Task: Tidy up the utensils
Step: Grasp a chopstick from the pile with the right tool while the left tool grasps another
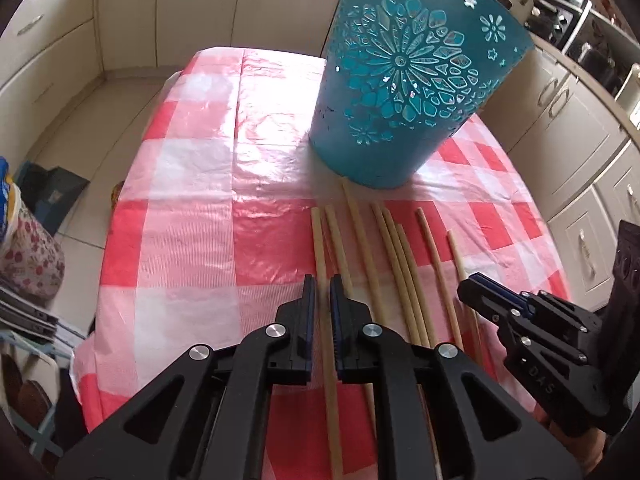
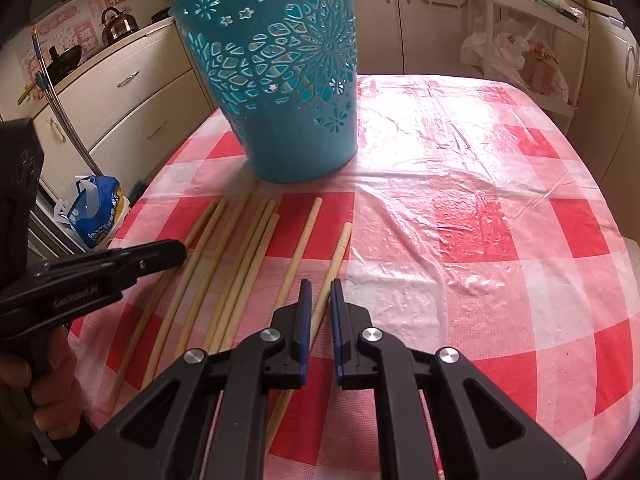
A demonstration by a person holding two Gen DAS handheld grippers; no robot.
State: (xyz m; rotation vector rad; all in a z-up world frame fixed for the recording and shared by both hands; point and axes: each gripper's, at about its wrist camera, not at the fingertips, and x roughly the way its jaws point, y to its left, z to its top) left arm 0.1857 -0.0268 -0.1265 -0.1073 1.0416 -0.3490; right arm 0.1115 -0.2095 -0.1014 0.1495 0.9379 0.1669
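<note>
Several pale wooden chopsticks (image 1: 394,264) lie side by side on the red-and-white checked tablecloth (image 1: 192,216), in front of an upright teal perforated basket (image 1: 400,100). My left gripper (image 1: 321,284) is shut on the leftmost chopstick (image 1: 318,240), which runs between its blue pads. The right wrist view shows my right gripper (image 2: 320,286) shut on the rightmost chopstick (image 2: 342,240). Both chopsticks still rest on the cloth. Each gripper shows in the other's view: the right gripper (image 1: 476,296) at the row's right end, the left gripper (image 2: 176,250) at its left end. The basket (image 2: 280,100) stands just behind the chopstick tips.
Cream kitchen cabinets (image 1: 52,40) surround the table. A blue plastic bag (image 2: 94,212) sits on the floor beside the table's left edge, and white bags (image 2: 504,52) hang on a rack behind. A wide stretch of cloth (image 2: 480,200) lies right of the chopsticks.
</note>
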